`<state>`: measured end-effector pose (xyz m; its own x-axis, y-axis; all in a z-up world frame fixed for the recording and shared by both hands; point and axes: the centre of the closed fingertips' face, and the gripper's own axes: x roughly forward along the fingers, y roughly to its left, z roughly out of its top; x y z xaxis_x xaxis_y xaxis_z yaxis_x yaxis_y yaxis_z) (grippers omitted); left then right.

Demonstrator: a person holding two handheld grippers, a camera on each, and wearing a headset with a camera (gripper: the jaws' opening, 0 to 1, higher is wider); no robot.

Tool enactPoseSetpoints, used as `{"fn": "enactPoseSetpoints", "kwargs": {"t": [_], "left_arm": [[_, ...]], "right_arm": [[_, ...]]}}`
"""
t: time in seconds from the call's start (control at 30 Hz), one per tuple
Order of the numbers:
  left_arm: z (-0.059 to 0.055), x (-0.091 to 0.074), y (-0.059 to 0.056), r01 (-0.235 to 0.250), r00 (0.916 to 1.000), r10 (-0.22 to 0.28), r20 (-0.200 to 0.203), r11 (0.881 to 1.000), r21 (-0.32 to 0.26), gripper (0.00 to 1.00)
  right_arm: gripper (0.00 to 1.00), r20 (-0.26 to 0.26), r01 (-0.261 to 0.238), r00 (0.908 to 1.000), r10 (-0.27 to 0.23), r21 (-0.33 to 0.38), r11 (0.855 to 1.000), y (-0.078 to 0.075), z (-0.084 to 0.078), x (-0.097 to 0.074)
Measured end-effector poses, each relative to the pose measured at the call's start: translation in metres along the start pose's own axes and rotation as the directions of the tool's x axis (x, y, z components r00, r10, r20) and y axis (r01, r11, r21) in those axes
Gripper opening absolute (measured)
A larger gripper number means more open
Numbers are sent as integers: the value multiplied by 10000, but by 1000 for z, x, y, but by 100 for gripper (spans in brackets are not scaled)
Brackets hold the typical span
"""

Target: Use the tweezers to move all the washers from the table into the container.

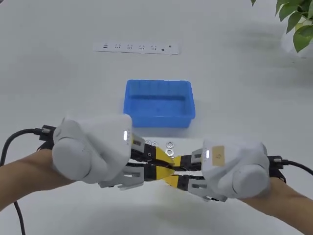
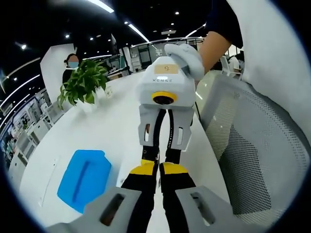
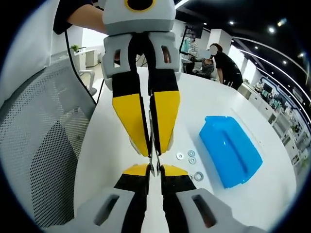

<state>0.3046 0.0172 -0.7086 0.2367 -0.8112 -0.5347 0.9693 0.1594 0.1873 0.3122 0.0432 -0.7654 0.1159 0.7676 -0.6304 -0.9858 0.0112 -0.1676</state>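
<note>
Both grippers clamp the tweezers, tip to tip, above the table (image 1: 73, 83).
The left gripper (image 2: 159, 169) is clenched on the thin metal tweezers (image 3: 151, 145). Facing it, the right gripper (image 3: 154, 170) pinches their end. Just beyond the tips, four washers (image 1: 169, 145) lie near the front wall of the blue container (image 1: 159, 120).

Head view looks down; gripper views face each other, sharing the container (image 2: 97, 170)

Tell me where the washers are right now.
In the head view, the washers lie clustered on the table just on the near side of the blue container, about its middle.
</note>
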Motion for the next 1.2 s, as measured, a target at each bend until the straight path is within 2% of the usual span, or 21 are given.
{"fn": "enactPoseSetpoints", "kwargs": {"t": [0.13,0.33,0.4,0.7,0.9,1.03,1.2], "left_arm": [[3,-1,5,-50,10000,50,11,10000,47,6],[7,1,17,15,10000,-15,-7,9999,172,6],[8,2,20,11,10000,-11,-7,9998,183,6],[10,11,27,124,9999,-125,29,9996,242,6],[9,16,33,65,10000,-66,37,9996,279,6],[6,15,34,75,10000,-76,44,9998,161,7],[0,15,36,45,10000,-45,28,10000,-49,7]], "right_arm": [[13,30,77,10000,-77,307,9995,-2,-3,-4],[18,-96,494,9988,-489,697,9963,-9,-15,-11],[20,4,588,9983,-591,822,9949,-11,-17,-14],[27,-99,1059,9944,-1055,1335,9854,-23,-34,-26],[30,-148,1115,9938,-1106,1592,9809,-24,-40,-29],[31,-23,898,9959,-909,1801,9795,-20,-40,-27],[31,-77,871,9962,-872,1798,9798,-19,-42,-24]]}}
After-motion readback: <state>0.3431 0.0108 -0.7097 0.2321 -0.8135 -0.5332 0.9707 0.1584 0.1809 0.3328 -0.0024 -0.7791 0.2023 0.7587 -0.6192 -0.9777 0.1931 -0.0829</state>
